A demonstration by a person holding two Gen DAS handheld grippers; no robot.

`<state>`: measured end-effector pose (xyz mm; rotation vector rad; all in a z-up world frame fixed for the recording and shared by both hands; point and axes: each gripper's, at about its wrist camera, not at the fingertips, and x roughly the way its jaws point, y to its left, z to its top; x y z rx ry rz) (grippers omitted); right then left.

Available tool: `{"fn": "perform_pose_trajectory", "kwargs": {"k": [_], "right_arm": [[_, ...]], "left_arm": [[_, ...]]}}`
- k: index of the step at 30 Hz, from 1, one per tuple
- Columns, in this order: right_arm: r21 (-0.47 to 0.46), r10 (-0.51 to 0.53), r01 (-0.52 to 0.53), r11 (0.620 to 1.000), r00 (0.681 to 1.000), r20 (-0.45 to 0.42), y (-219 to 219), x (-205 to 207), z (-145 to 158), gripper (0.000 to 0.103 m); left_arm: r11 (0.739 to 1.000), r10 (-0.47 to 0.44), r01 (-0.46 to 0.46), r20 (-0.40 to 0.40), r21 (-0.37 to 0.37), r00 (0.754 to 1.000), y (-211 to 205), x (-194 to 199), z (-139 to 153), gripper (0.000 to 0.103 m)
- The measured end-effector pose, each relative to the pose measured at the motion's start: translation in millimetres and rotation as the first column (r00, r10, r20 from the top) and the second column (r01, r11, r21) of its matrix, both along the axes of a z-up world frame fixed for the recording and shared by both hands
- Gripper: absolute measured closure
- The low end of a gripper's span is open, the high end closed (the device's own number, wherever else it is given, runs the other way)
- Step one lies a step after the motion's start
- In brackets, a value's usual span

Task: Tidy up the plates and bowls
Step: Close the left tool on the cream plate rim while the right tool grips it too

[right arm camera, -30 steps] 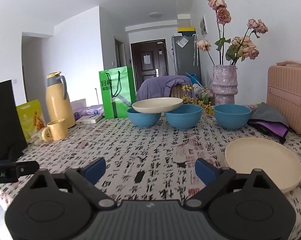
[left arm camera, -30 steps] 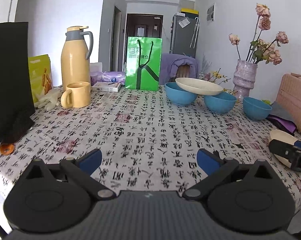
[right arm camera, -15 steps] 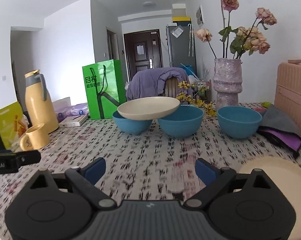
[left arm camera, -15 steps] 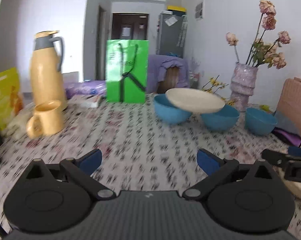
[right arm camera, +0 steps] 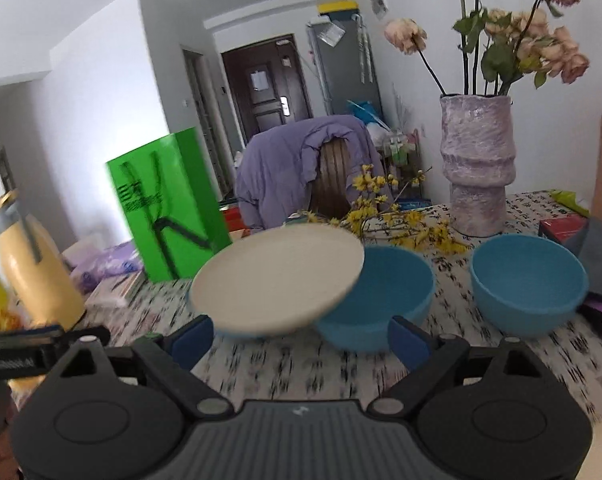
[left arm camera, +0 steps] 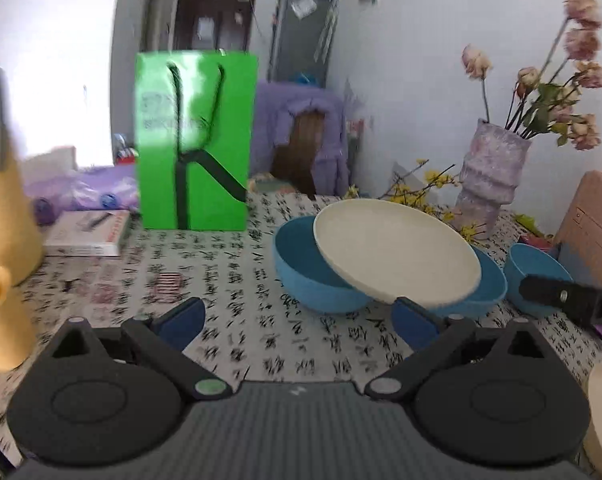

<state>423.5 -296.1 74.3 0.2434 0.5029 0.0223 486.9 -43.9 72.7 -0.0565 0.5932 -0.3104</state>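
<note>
Cream plate (right arm camera: 277, 278) sits tilted across two blue bowls (right arm camera: 375, 296) near the counter's far edge. It looks light, stiff and slippery; pinch its rim. Your right gripper (right arm camera: 299, 342), jaws just narrowing, is spread and empty; your left gripper (left arm camera: 297, 322) too.

plate (right arm camera: 277, 278) on two bowls (right arm camera: 385, 292) | third bowl (right arm camera: 529, 284) right, apart
</note>
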Motion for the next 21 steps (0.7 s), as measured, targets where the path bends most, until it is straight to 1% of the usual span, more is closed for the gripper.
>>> {"fn": "perform_pose_trajectory", "kwargs": {"k": [2, 3, 4, 5, 6, 8, 10, 11, 12, 13, 14, 15, 16, 17, 19, 21], "right_arm": [[0.003, 0.004, -0.004, 1.000, 1.000, -0.025, -6, 28, 3, 0.019], [0.009, 0.003, -0.003, 1.000, 0.999, -0.047, -9, 44, 3, 0.024], [0.021, -0.004, 0.005, 1.000, 0.998, -0.066, -13, 56, 4, 0.025], [0.035, -0.003, 0.006, 0.999, 0.996, -0.088, -17, 71, 3, 0.027], [0.046, -0.001, 0.006, 0.999, 0.994, -0.108, -23, 85, 2, 0.031], [0.074, -0.020, 0.031, 0.997, 0.989, -0.145, -33, 109, -4, 0.036], [0.087, -0.015, 0.030, 0.996, 0.986, -0.167, -39, 126, -11, 0.053], [0.094, -0.013, 0.030, 0.995, 0.984, -0.177, -42, 133, -14, 0.057], [0.102, -0.012, 0.032, 0.994, 0.982, -0.189, -44, 140, -18, 0.064], [0.110, -0.010, 0.032, 0.993, 0.980, -0.198, -47, 146, -21, 0.070], [0.118, -0.010, 0.035, 0.992, 0.979, -0.202, -49, 150, -24, 0.072], [0.125, -0.011, 0.038, 0.991, 0.979, -0.205, -52, 154, -26, 0.076], [0.130, -0.010, 0.038, 0.991, 0.978, -0.208, -54, 156, -28, 0.082], [0.135, -0.010, 0.039, 0.990, 0.978, -0.210, -57, 158, -30, 0.084], [0.154, -0.006, 0.039, 0.987, 0.977, -0.212, -62, 162, -33, 0.090], [0.172, -0.007, 0.045, 0.984, 0.976, -0.216, -66, 163, -36, 0.094]], "left_arm": [[0.998, -0.042, 0.041, -0.029, -0.037, 0.999, -6, 33, -1, 0.010], [0.997, -0.055, 0.053, -0.051, -0.049, 0.997, -10, 49, -2, 0.015], [0.997, -0.054, 0.050, -0.069, -0.055, 0.996, -13, 62, -4, 0.023], [0.998, -0.042, 0.037, -0.087, -0.054, 0.995, -18, 76, -6, 0.027], [0.998, -0.038, 0.033, -0.098, -0.052, 0.994, -23, 91, -9, 0.031], [0.998, -0.030, 0.022, -0.124, -0.061, 0.992, -30, 116, -14, 0.036], [0.998, -0.024, 0.014, -0.153, -0.063, 0.988, -36, 136, -20, 0.050], [0.998, -0.020, 0.010, -0.168, -0.063, 0.986, -38, 143, -22, 0.054], [0.998, -0.012, -0.001, -0.187, -0.067, 0.982, -40, 150, -26, 0.060], [0.998, -0.013, -0.001, -0.197, -0.070, 0.980, -42, 154, -28, 0.063], [0.998, -0.019, 0.005, -0.202, -0.070, 0.979, -44, 158, -31, 0.066], [0.998, -0.020, 0.006, -0.202, -0.070, 0.979, -45, 160, -32, 0.071], [0.998, -0.020, 0.006, -0.203, -0.067, 0.979, -46, 161, -33, 0.073], [0.998, -0.016, 0.003, -0.205, -0.068, 0.979, -47, 161, -34, 0.075], [0.997, -0.021, 0.003, -0.216, -0.080, 0.976, -46, 162, -37, 0.086], [0.995, -0.024, 0.000, -0.229, -0.101, 0.973, -45, 163, -39, 0.093]]}}
